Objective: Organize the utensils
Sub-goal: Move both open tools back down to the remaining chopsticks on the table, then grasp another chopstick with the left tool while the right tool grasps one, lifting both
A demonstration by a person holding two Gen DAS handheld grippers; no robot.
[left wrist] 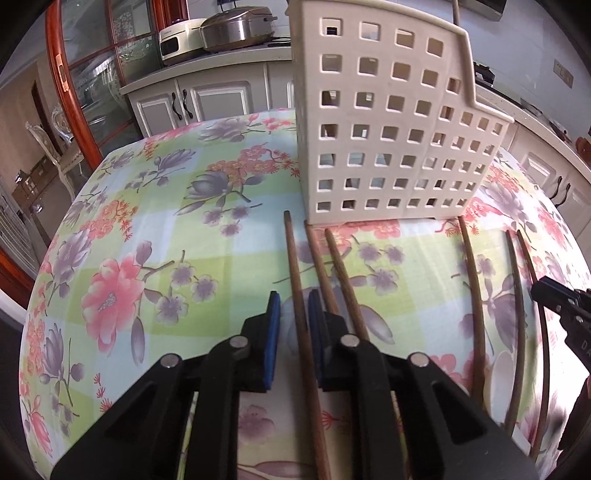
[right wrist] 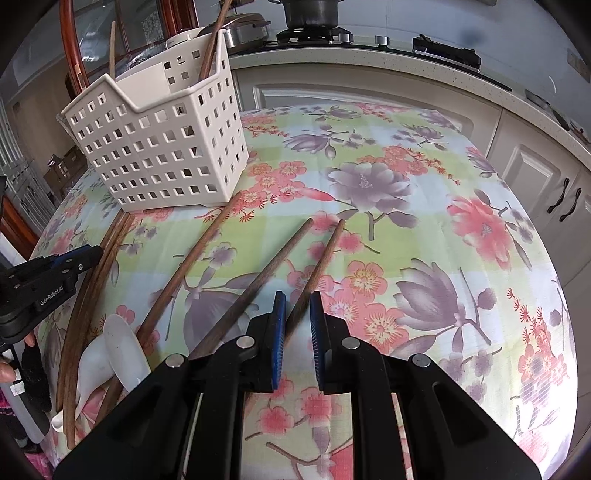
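A white perforated utensil holder stands on the floral tablecloth; in the right wrist view it holds upright chopsticks. Several brown chopsticks lie in front of it. My left gripper is open and straddles the leftmost chopstick, pads not touching it. My right gripper is open around the rightmost chopstick. White spoons lie at the left in the right wrist view. The left gripper also shows there.
The table is round with its edge close on the left and right. White kitchen cabinets and a counter with pots stand behind. More chopsticks lie to the right of the left gripper.
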